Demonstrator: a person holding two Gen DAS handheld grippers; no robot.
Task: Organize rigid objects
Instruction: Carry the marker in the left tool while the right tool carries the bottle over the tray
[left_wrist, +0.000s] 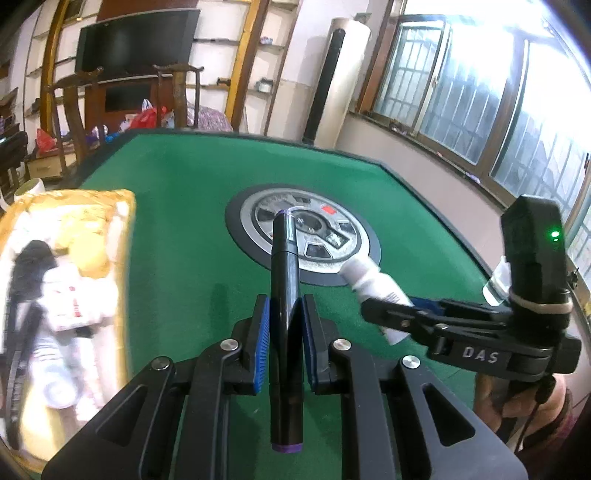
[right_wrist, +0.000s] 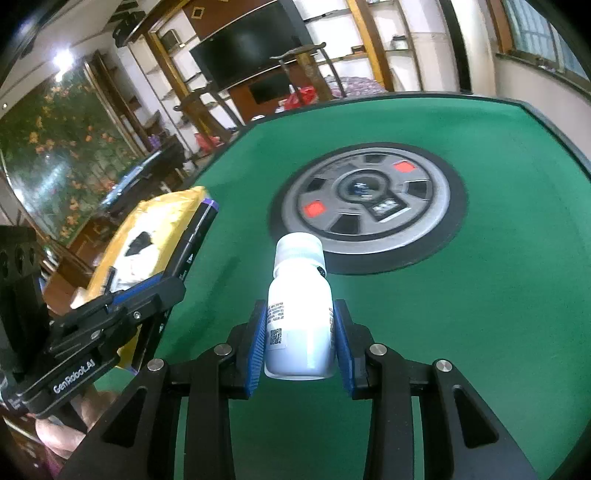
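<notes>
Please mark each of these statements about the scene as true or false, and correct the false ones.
1. The left gripper holds a black marker with purple ends. True.
2. The right gripper is empty. False: it is shut on a white bottle.
3. The table has a green surface. True.
4. The yellow-lined box holds nothing. False: several white and black items lie inside it.
5. The white bottle has a red cap. False: its cap is white.
</notes>
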